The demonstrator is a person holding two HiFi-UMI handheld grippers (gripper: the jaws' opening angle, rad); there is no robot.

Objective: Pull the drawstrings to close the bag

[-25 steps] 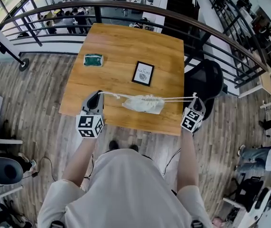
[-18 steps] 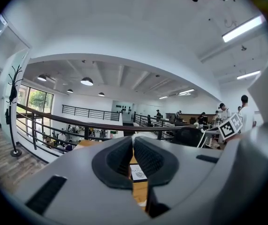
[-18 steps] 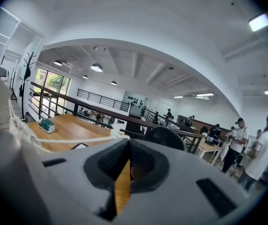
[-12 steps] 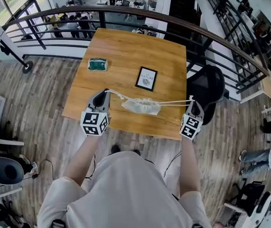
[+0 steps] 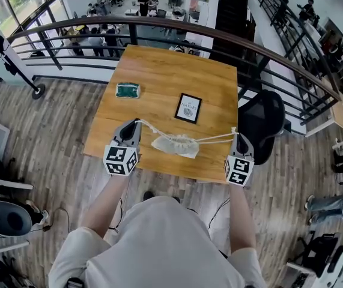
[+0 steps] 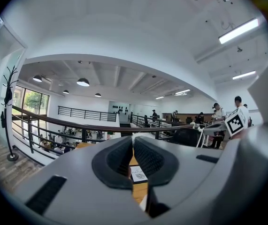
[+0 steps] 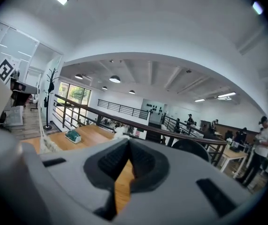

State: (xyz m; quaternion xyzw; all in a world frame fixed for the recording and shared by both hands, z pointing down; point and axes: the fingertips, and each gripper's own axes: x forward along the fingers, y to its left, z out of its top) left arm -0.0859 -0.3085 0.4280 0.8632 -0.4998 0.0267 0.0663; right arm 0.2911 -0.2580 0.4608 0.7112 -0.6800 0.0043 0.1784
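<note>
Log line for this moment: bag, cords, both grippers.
bag: white fabric drawstring bag, mouth gathered, over wooden table | cords: white drawstrings stretched to both sides | left gripper: shut on drawstrings | right gripper: shut on drawstrings

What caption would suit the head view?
Left gripper and right gripper grip drawstrings stretched from a white bag over a wooden table.

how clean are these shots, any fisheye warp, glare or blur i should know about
Head view: sharp and evenly lit, but the lens bows the railing into an arc. Left gripper view: round black vignette, strong barrel warp, and a ceiling light strip burns bright. Right gripper view: same vignette and warp, and the drawstring near the left edge looks soft.
</note>
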